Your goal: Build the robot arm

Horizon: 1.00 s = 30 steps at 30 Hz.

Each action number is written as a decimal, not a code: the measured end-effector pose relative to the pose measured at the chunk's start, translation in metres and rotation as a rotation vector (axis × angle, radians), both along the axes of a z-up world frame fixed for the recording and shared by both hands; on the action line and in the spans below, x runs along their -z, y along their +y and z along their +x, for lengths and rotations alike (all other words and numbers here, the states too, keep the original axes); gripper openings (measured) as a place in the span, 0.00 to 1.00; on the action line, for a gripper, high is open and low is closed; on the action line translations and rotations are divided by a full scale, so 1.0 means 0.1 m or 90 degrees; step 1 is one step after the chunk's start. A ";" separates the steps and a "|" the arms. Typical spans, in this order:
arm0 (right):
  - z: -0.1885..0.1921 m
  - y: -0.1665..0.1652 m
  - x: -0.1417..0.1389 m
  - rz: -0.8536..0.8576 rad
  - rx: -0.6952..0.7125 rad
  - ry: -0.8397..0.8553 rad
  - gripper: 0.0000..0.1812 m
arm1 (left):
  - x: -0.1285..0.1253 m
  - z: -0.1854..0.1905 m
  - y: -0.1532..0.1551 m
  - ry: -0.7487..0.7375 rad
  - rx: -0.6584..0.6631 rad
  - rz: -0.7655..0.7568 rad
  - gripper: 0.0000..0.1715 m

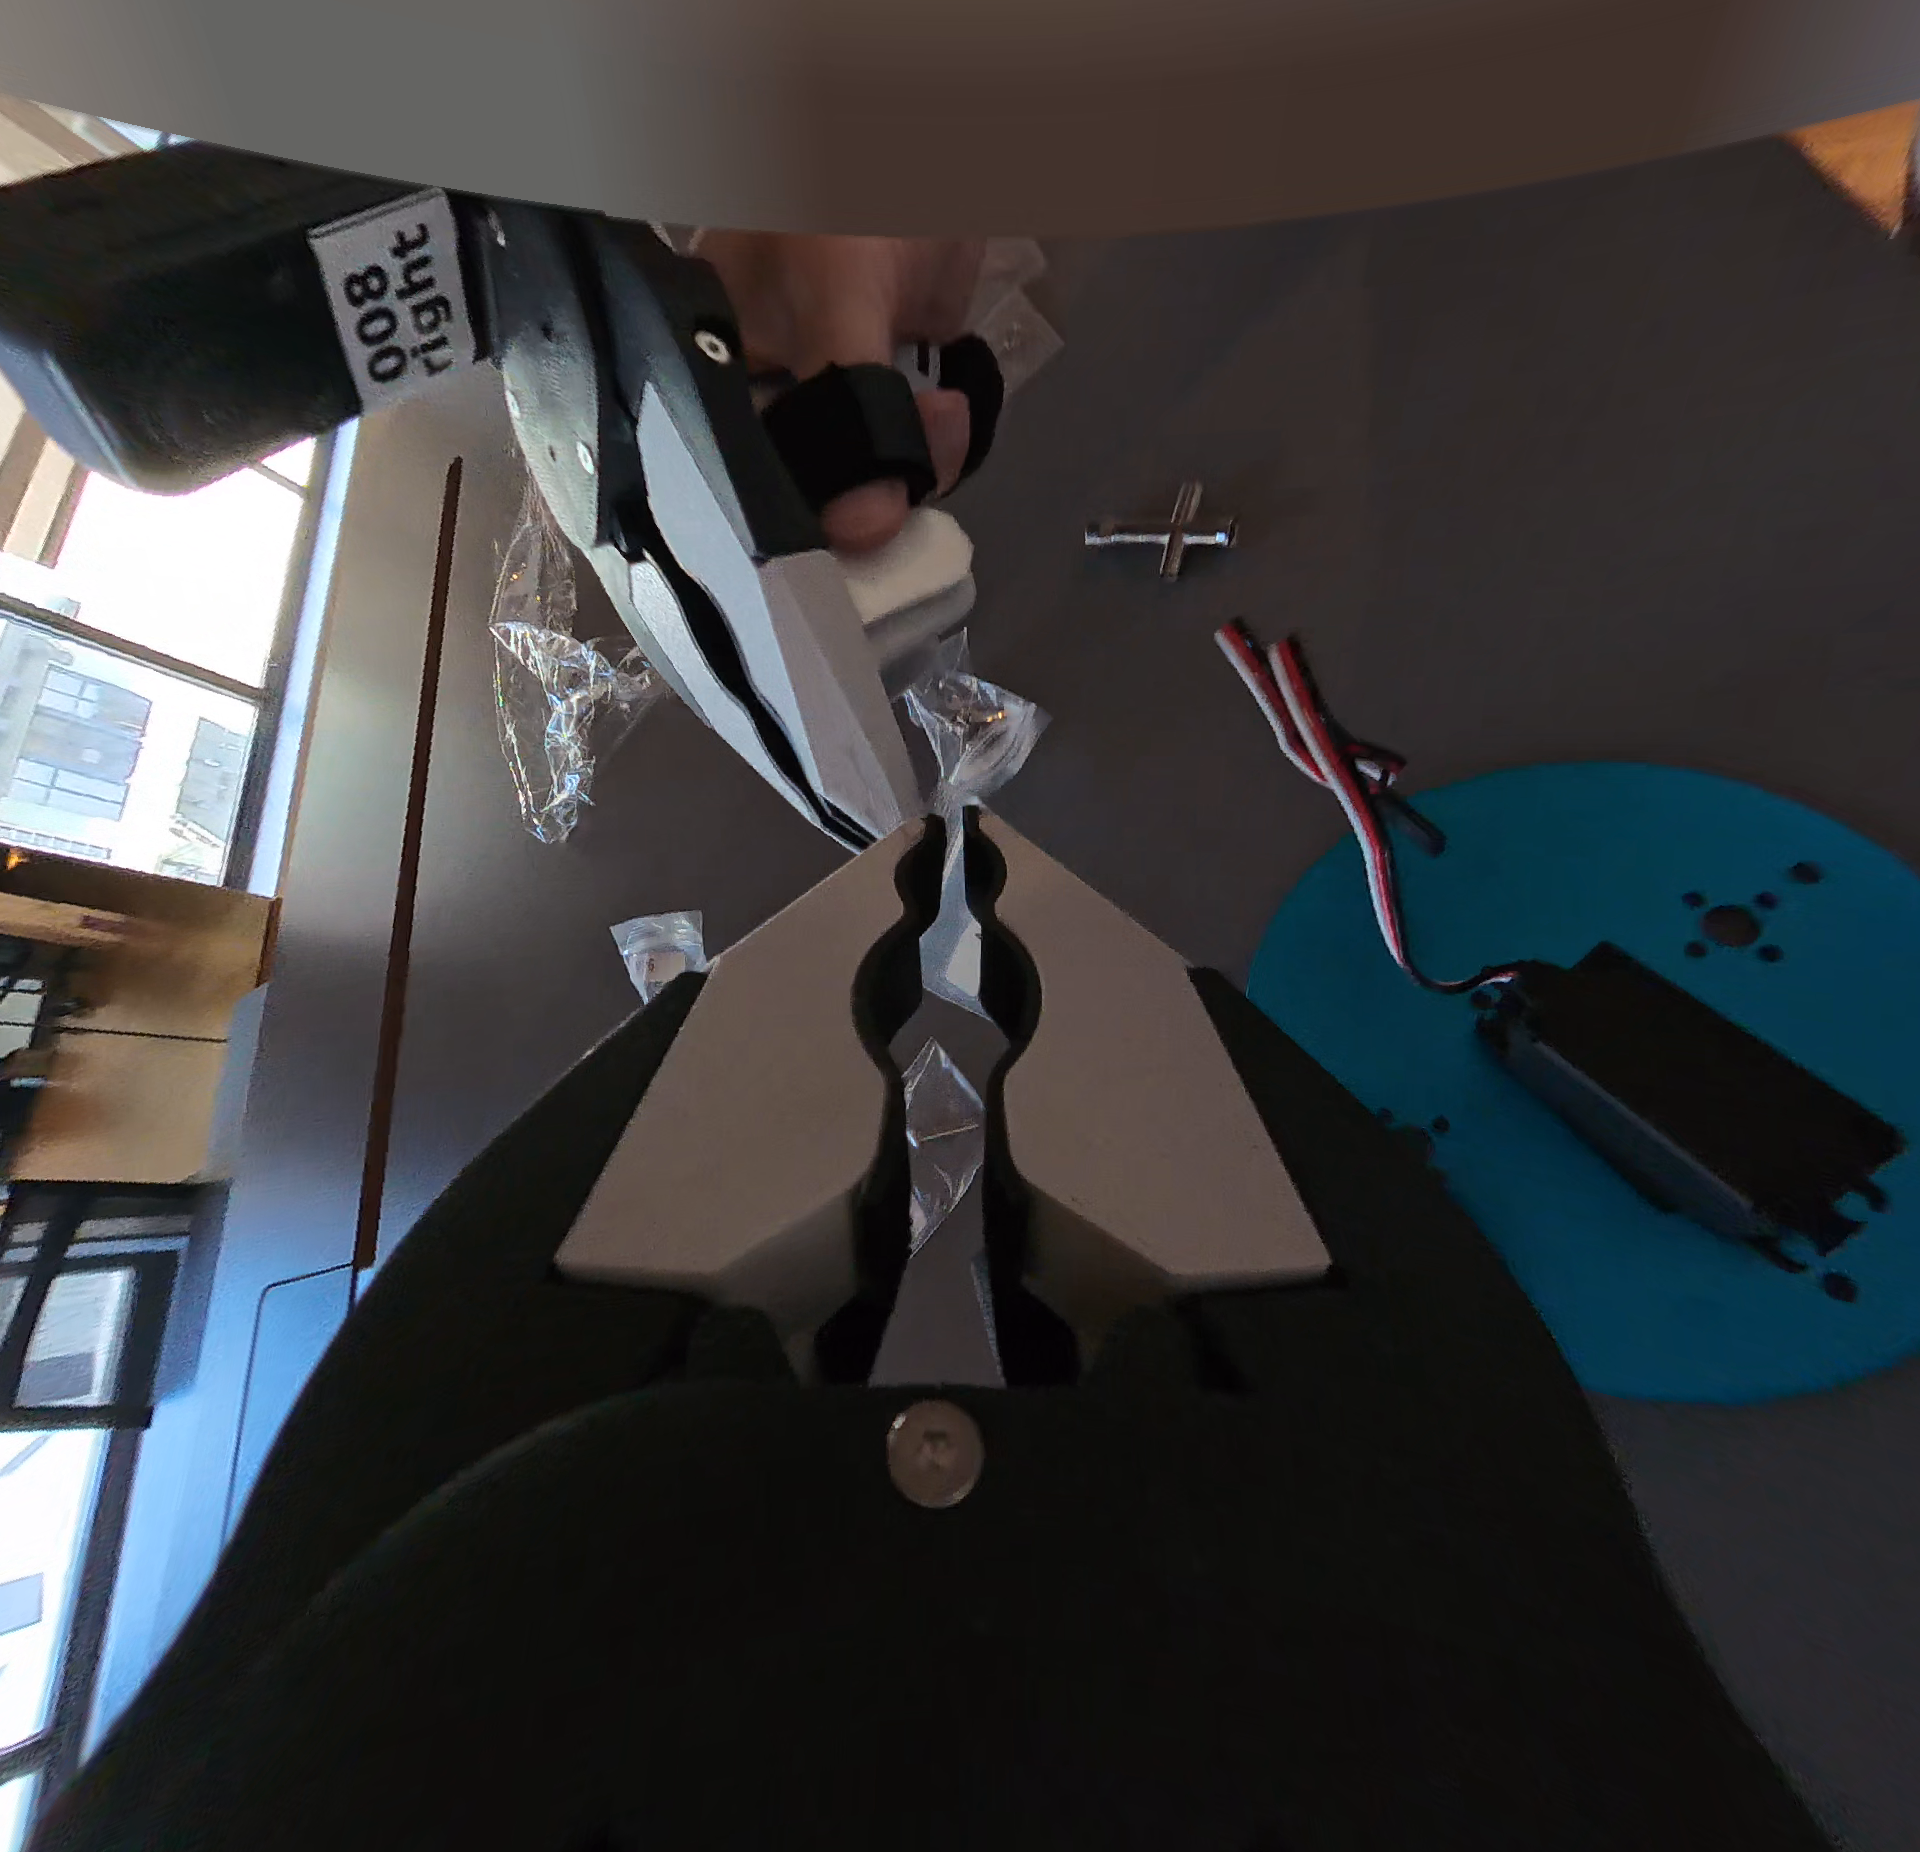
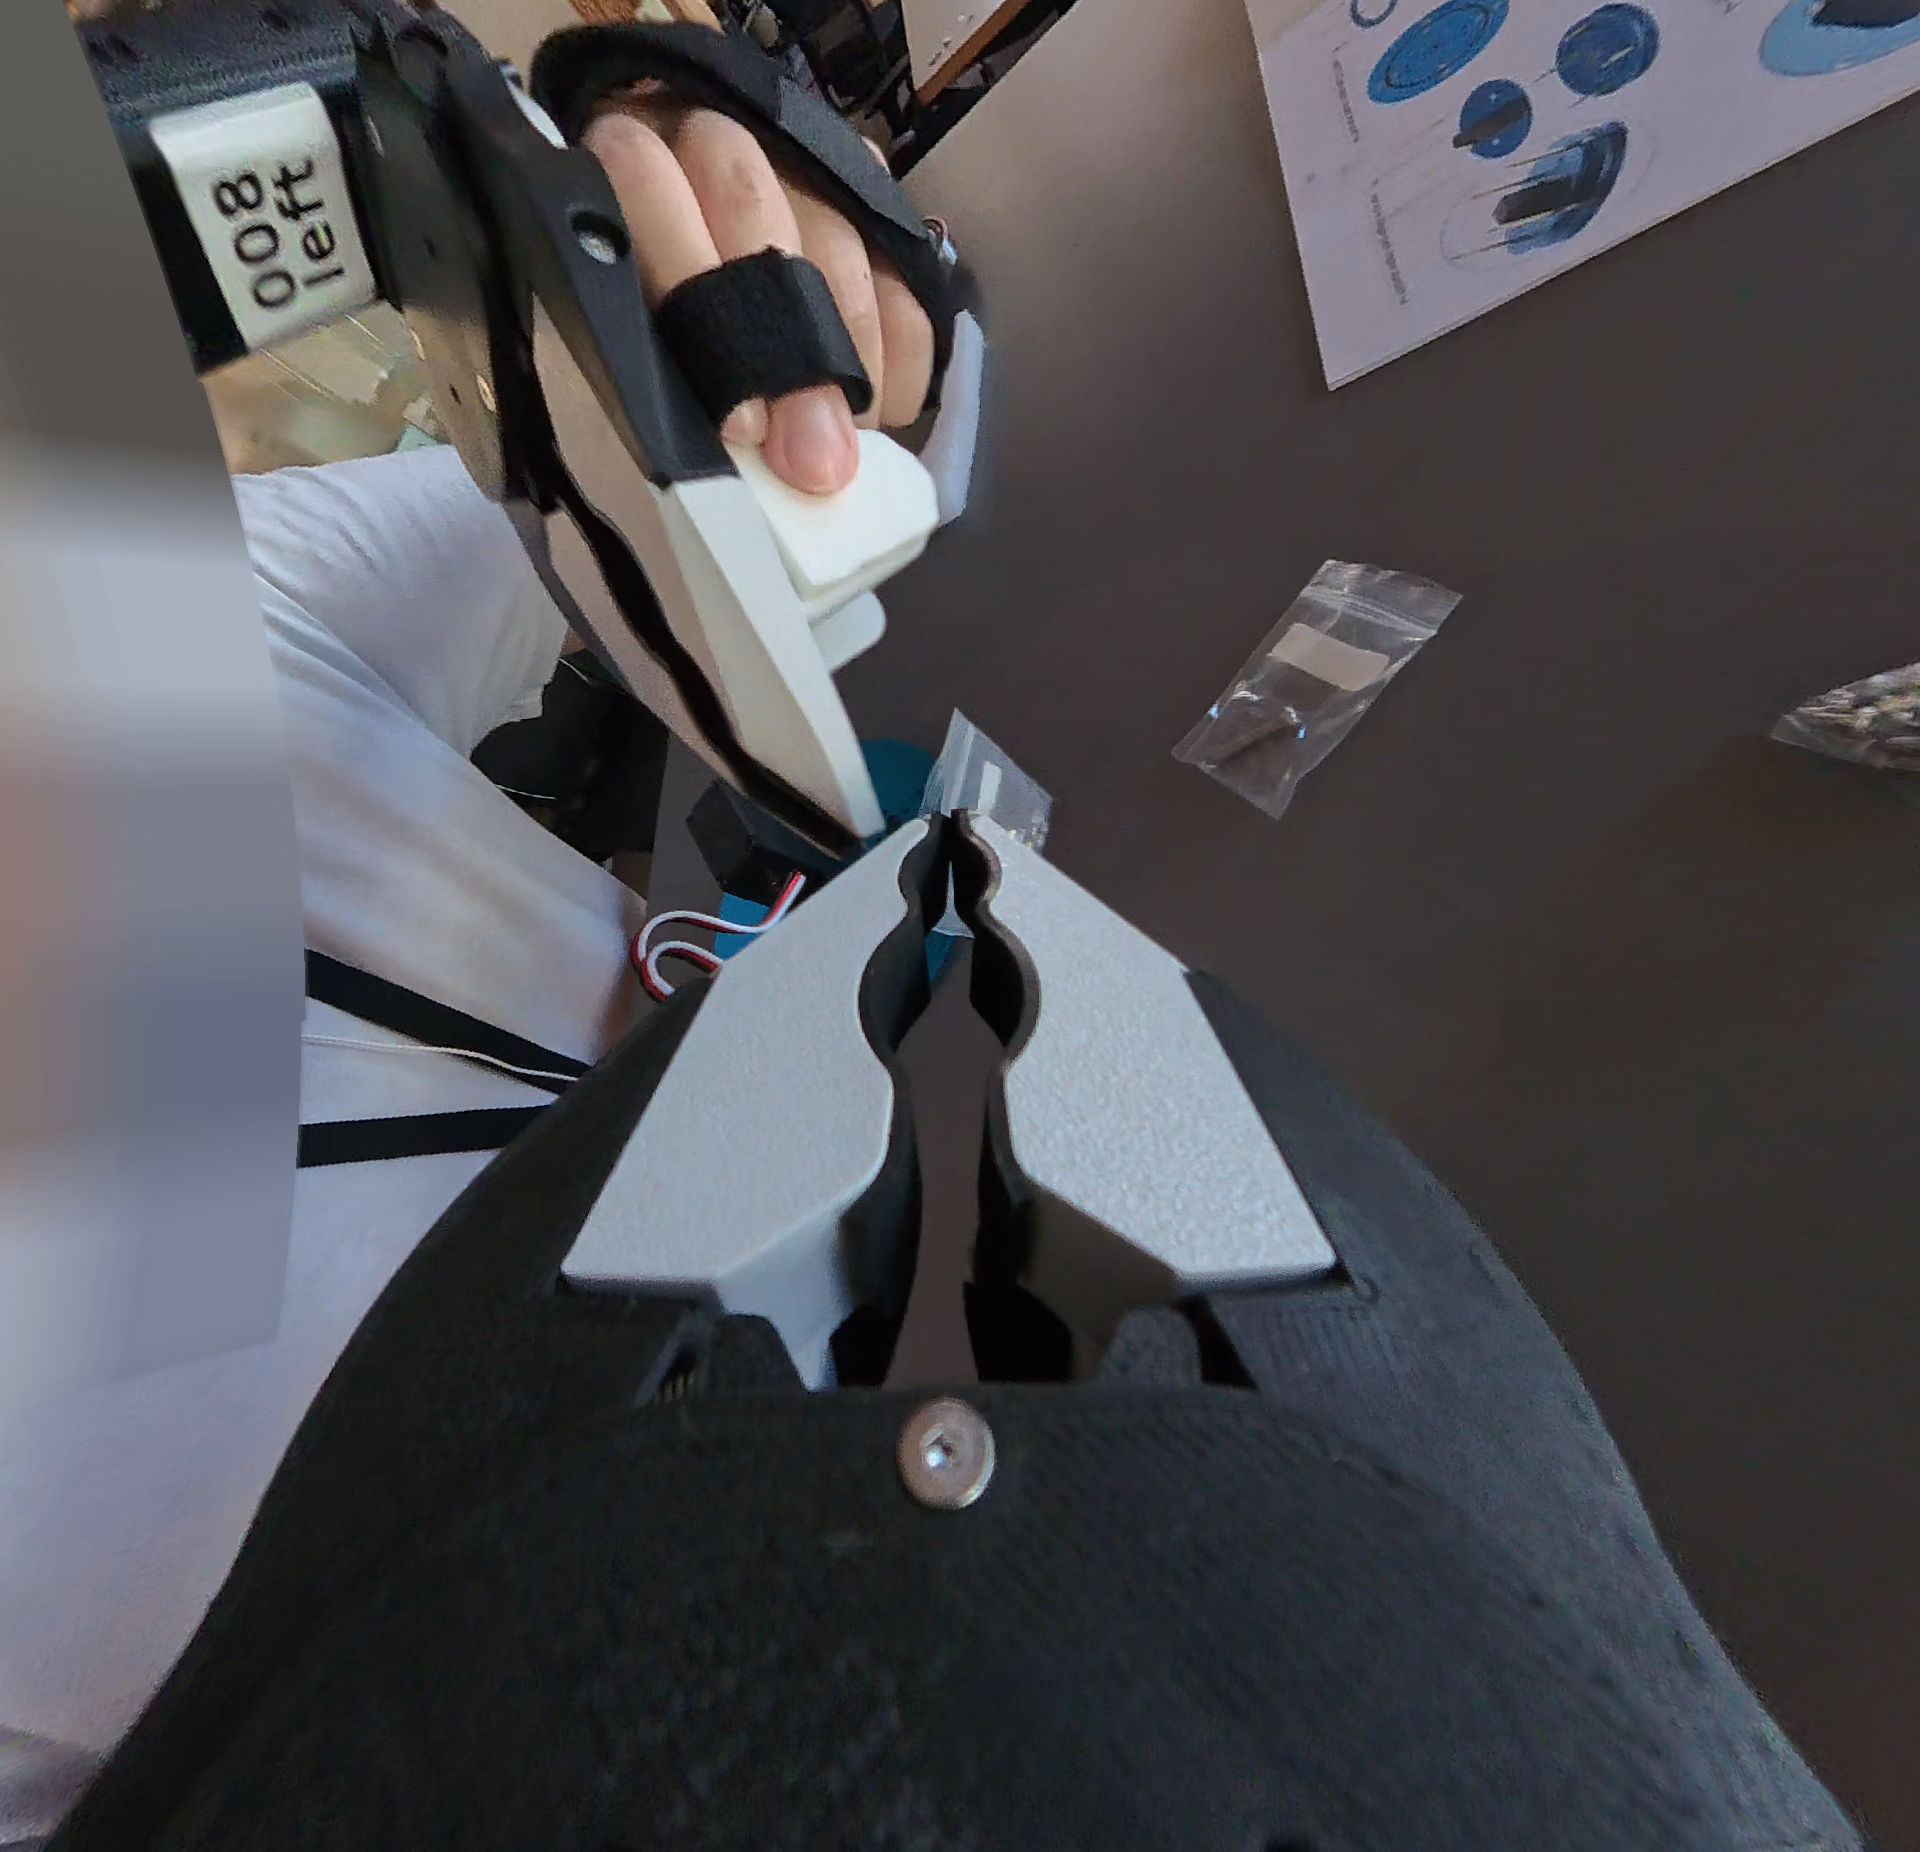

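Left wrist view is showing the left gripper (image 1: 954,826) pinching a small clear plastic bag (image 1: 971,737) at its tips, film trailing back between its fingers, while the right gripper (image 1: 883,831) is pinching the same bag from the upper left, both held above the dark grey table (image 1: 1455,400). The bag looks light, thin, crinkly and slippery, probably easy to tear, so the edge film near the tips seems the sensible hold. Around it are lying a torn clear wrapper (image 1: 561,701), another small bag (image 1: 660,955), a metal cross wrench (image 1: 1164,533), and a blue disc (image 1: 1621,1272) carrying a black servo (image 1: 1704,1085) with red, white and black wires (image 1: 1309,711). Right wrist view is showing both grippers meeting tip to tip on the bag (image 2: 982,779), fingers pressed onto it; only here are appearing a zip bag of dark parts (image 2: 1314,680), a printed sheet with blue diagrams (image 2: 1558,119), and a person's white sleeve (image 2: 416,763). The wrench is showing only in the first.
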State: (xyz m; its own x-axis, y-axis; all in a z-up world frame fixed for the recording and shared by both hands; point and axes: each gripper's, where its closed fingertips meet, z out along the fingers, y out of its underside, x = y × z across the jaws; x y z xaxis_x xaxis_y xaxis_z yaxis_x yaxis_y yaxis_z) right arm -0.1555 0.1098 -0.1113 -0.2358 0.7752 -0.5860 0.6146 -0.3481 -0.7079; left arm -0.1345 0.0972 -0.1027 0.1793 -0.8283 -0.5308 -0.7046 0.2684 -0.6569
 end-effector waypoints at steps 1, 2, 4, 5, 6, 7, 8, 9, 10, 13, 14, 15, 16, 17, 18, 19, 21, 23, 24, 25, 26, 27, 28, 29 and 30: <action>0.00 -0.01 -0.01 -0.009 0.000 0.001 0.00 | 0.02 -0.01 0.02 0.010 -0.004 0.008 0.02; 0.00 -0.01 -0.01 -0.015 0.001 -0.001 0.00 | 0.03 -0.01 0.04 0.015 -0.010 0.019 0.02; 0.00 -0.01 0.01 -0.020 -0.001 -0.006 0.00 | 0.01 -0.03 0.07 0.016 -0.019 0.033 0.05; 0.00 -0.01 0.00 -0.027 0.001 -0.007 0.00 | 0.02 -0.04 0.08 0.019 -0.020 0.033 0.05; 0.00 0.00 0.00 -0.036 0.004 -0.006 0.00 | 0.03 -0.04 0.07 0.020 -0.017 0.029 0.04; 0.00 0.00 0.00 -0.043 0.006 -0.008 0.00 | 0.04 -0.05 0.08 0.021 -0.018 0.027 0.04; -0.01 0.01 0.00 -0.047 0.008 -0.009 0.00 | 0.05 -0.06 0.09 0.023 -0.023 0.029 0.03; -0.01 0.01 0.01 -0.053 0.009 -0.011 0.00 | 0.05 -0.06 0.10 0.023 -0.027 0.030 0.02; -0.01 0.00 0.01 -0.061 0.008 -0.013 0.00 | 0.05 -0.06 0.11 0.025 -0.028 0.030 0.01; -0.01 0.03 0.01 -0.088 0.016 -0.012 0.00 | 0.06 -0.09 0.13 0.040 -0.036 0.047 0.00; -0.01 0.03 0.00 -0.095 0.016 -0.011 0.00 | 0.07 -0.09 0.13 0.044 -0.035 0.047 0.00; -0.01 0.04 0.00 -0.101 0.018 -0.013 0.00 | 0.07 -0.09 0.12 0.049 -0.034 0.045 0.00; -0.01 0.05 0.01 -0.104 0.023 -0.013 0.00 | 0.09 -0.10 0.13 0.054 -0.037 0.043 0.00; -0.02 0.06 0.01 -0.104 0.026 -0.015 0.00 | 0.10 -0.11 0.13 0.060 -0.038 0.037 0.00; -0.02 0.07 0.02 -0.106 0.029 -0.015 0.00 | 0.12 -0.11 0.12 0.065 -0.038 0.030 0.00; -0.02 0.08 0.02 -0.103 0.033 -0.017 0.00 | 0.13 -0.11 0.12 0.068 -0.038 0.026 0.00; -0.03 0.07 0.05 -0.089 0.036 -0.025 0.00 | 0.15 -0.12 0.10 0.073 -0.034 0.010 0.00; -0.05 0.05 0.09 -0.056 0.035 -0.034 0.00 | 0.17 -0.12 0.07 0.073 -0.031 -0.016 0.00; -0.05 0.04 0.10 -0.033 0.036 -0.035 0.00 | 0.18 -0.13 0.07 0.073 -0.033 -0.024 0.00; -0.05 0.02 0.11 -0.017 0.033 -0.038 0.00 | 0.20 -0.14 0.08 0.073 -0.035 -0.029 0.00; -0.05 0.02 0.11 -0.008 0.033 -0.041 0.00 | 0.20 -0.14 0.09 0.069 -0.036 -0.028 0.00; -0.04 0.03 0.11 -0.003 0.037 -0.042 0.00 | 0.20 -0.13 0.10 0.068 -0.038 -0.017 0.00; -0.04 0.03 0.09 -0.010 0.037 -0.041 0.00 | 0.19 -0.13 0.11 0.073 -0.037 -0.002 0.00; -0.03 0.03 0.08 -0.024 0.037 -0.038 0.00 | 0.20 -0.13 0.11 0.082 -0.038 0.013 0.01; -0.04 0.05 0.06 -0.037 0.043 -0.035 0.00 | 0.19 -0.13 0.14 0.091 -0.044 0.033 0.01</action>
State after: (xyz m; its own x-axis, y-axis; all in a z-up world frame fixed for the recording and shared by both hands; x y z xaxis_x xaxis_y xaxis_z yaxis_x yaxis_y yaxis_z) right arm -0.1591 0.1147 -0.1176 -0.1511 0.7524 -0.6412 0.6257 -0.4293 -0.6513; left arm -0.1475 0.1108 -0.1217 0.1547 -0.7874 -0.5967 -0.8079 0.2468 -0.5351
